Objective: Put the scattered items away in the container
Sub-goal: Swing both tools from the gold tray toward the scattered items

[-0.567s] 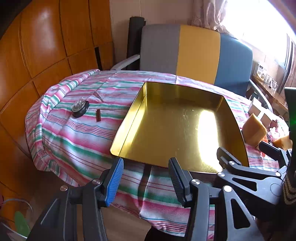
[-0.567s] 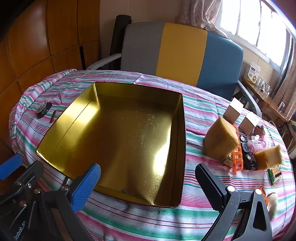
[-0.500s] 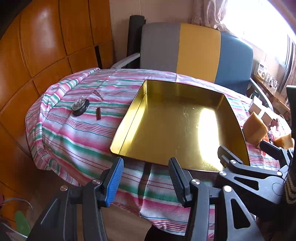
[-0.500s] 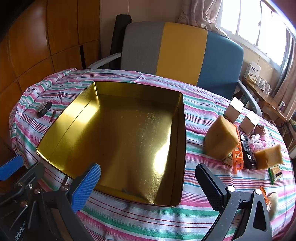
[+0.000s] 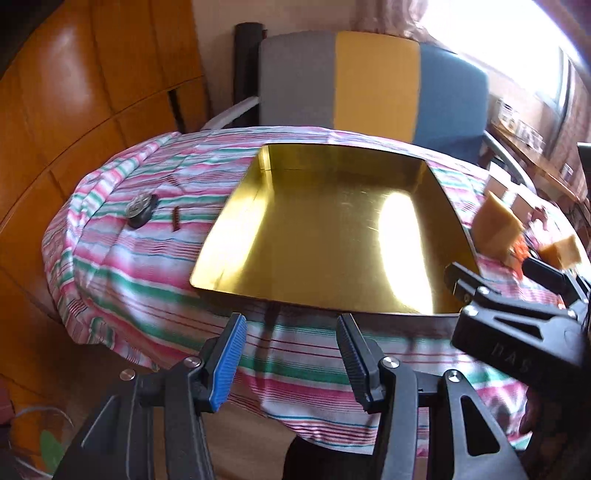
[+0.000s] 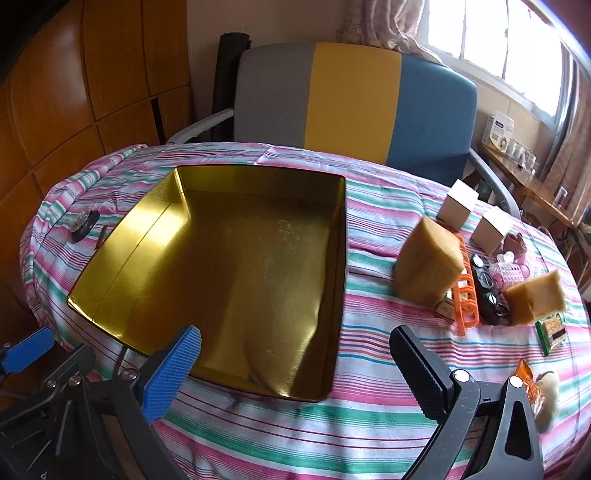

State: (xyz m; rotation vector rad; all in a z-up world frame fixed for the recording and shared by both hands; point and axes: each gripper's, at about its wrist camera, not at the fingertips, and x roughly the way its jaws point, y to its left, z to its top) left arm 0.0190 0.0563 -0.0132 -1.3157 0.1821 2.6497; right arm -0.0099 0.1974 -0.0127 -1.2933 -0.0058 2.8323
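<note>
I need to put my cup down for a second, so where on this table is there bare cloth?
Bare cloth lies along the near edge in front of the gold tin, and between the tin and the big sponge. It is crowded beyond that sponge: orange clips, small boxes, another sponge.

Left wrist view soft with motion blur. Right tool (image 5: 517, 284) body blocks tin (image 5: 325, 236) near-right corner there; far-right clutter (image 5: 524, 225) smeared, unreadable. Right wrist view: pale lump (image 6: 546, 395) at bench edge partly behind tool frame, can't identify. Small dark object (image 6: 83, 223) left of tin too small to tell. Window (image 5: 498, 33) blown out.
</note>
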